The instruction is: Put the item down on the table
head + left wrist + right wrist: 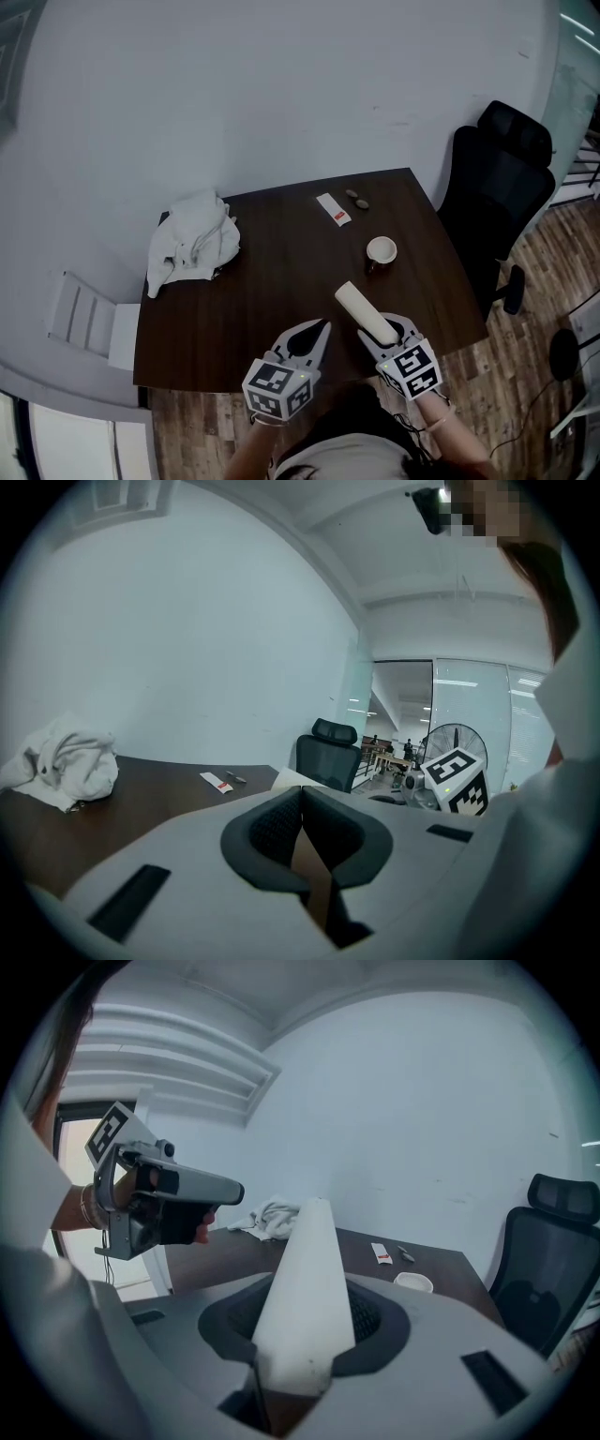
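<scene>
A white cylinder-shaped roll (pixel 364 311) sits between the jaws of my right gripper (pixel 380 330), which is shut on it above the near edge of the dark wooden table (pixel 272 281). In the right gripper view the roll (pixel 305 1288) sticks out forward past the pads, pointing over the tabletop. My left gripper (pixel 319 328) hovers beside it on the left, over the same edge. Its pads meet with nothing between them (pixel 302 822). The right gripper view shows the left gripper (pixel 169 1199) from the side, held by a hand.
A crumpled white cloth (pixel 192 242) lies at the table's far left. A white cup (pixel 381 250) stands right of centre. A small white packet (pixel 333 209) and two small dark objects (pixel 357 198) lie near the far edge. A black office chair (pixel 497 187) stands to the right.
</scene>
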{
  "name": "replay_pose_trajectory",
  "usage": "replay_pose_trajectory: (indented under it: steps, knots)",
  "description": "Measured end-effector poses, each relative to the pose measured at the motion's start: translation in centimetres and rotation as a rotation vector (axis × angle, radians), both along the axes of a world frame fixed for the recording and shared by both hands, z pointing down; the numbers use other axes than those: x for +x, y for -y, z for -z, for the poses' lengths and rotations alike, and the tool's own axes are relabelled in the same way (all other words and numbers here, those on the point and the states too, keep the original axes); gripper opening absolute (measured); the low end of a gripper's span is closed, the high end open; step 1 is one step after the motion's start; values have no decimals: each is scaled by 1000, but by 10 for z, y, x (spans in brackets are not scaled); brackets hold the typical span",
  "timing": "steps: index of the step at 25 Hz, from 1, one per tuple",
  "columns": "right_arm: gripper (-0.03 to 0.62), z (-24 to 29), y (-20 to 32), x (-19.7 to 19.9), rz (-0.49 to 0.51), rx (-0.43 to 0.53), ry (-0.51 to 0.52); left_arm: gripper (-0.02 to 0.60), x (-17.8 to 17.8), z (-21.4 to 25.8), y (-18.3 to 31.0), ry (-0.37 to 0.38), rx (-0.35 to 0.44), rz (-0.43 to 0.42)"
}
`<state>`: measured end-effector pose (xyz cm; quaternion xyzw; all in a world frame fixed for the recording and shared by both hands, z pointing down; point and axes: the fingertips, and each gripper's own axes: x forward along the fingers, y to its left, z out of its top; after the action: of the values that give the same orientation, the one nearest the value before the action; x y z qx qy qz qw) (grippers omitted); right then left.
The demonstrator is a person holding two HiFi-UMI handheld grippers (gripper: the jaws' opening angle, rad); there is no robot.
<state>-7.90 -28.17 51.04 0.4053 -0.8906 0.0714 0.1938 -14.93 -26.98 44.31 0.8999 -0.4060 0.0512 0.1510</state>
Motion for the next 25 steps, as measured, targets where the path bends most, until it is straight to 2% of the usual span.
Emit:
replay_pose_trajectory:
  steps: [7,14,25]
  knots:
    - [155,-46,34,6,34,-110,20,18,7,-6,37,-9,-20,17]
    - [155,-98,58,7,84,-236,-12,18,4,-11,73,-10,-38,56]
    - [156,-152,70,5,159,-415,-10,18,0,-21,106,-9,-69,115]
